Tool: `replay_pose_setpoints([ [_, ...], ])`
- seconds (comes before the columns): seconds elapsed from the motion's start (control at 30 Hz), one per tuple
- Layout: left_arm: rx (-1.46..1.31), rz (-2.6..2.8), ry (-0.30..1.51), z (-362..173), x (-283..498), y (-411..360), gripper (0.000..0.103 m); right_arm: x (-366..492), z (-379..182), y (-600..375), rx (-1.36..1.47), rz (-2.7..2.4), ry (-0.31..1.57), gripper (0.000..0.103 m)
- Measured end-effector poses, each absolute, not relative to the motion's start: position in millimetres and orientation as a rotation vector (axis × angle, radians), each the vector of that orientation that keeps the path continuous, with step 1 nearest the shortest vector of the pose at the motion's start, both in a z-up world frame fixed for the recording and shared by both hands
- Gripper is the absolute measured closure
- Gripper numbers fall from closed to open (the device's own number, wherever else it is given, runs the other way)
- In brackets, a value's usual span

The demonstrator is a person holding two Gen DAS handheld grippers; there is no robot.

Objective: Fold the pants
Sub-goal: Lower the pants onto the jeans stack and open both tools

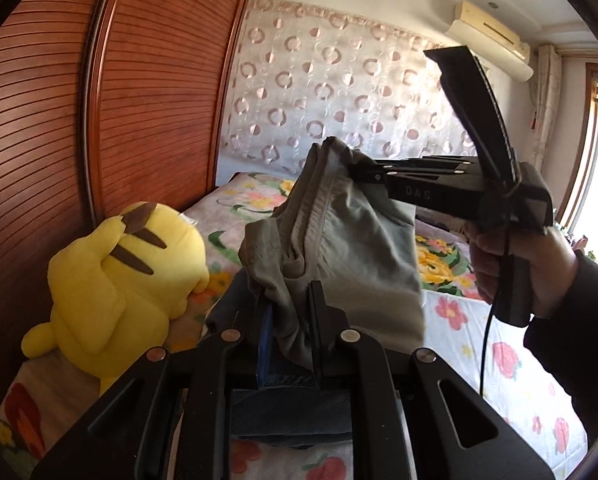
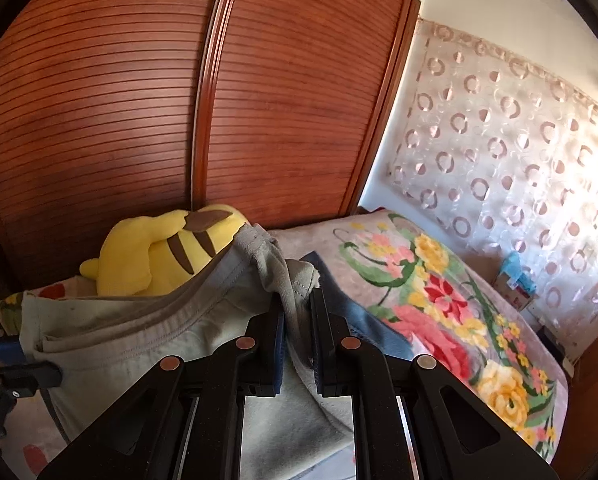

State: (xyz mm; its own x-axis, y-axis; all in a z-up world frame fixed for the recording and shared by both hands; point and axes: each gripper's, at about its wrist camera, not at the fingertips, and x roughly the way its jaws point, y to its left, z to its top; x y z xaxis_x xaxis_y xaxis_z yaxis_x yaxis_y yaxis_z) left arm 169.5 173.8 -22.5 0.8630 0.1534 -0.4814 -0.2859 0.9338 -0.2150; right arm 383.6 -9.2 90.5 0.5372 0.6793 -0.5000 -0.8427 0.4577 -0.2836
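Note:
Grey-green pants [image 1: 339,240] hang bunched in the air above the bed, held by both grippers at the waistband. My left gripper [image 1: 289,300] is shut on one end of the waistband. My right gripper [image 1: 359,172] comes in from the right, held by a hand, and is shut on the other end. In the right wrist view the right gripper [image 2: 297,304] pinches the waistband of the pants [image 2: 139,336], which stretch left to the left gripper's fingers [image 2: 23,372] at the frame edge.
A yellow plush toy [image 1: 115,280] lies on the floral bedspread [image 2: 439,300] by the wooden slatted wardrobe [image 2: 179,100]. Folded dark blue garments [image 1: 291,412] lie on the bed under the pants. A patterned curtain [image 1: 339,92] hangs behind the bed.

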Motion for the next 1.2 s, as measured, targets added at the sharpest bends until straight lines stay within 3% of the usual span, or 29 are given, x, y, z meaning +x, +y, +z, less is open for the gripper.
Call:
replay_pose_setpoints([
  [0.1, -0.293, 0.233, 0.495, -26.2, 170.4, 174.7, 0.087, 393.4, 91.3, -14.2, -0.497, 0.992, 0.403, 0.092],
  [0.2, -0.296, 0.23, 0.501, -28.7, 170.6, 174.7, 0.087, 402.3, 99.9, -29.6, -0.436, 0.995, 0.421, 0.077],
  [0.27, -0.296, 0.232, 0.503, -30.0, 171.2, 175.4, 0.087, 406.8, 107.2, -44.6, -0.393, 1.001, 0.415, 0.074],
  [1.03, -0.252, 0.264, 0.532, -35.1, 174.3, 176.2, 0.086, 409.2, 94.6, -48.0, -0.411, 0.937, 0.497, 0.074],
  [1.13, -0.252, 0.268, 0.536, -34.7, 173.8, 176.0, 0.082, 402.9, 89.0, -54.6, -0.391, 0.97, 0.491, 0.074],
  [1.2, -0.252, 0.271, 0.534, -33.2, 172.4, 176.9, 0.072, 398.0, 86.7, -55.6, -0.39, 0.989, 0.489, 0.073],
])
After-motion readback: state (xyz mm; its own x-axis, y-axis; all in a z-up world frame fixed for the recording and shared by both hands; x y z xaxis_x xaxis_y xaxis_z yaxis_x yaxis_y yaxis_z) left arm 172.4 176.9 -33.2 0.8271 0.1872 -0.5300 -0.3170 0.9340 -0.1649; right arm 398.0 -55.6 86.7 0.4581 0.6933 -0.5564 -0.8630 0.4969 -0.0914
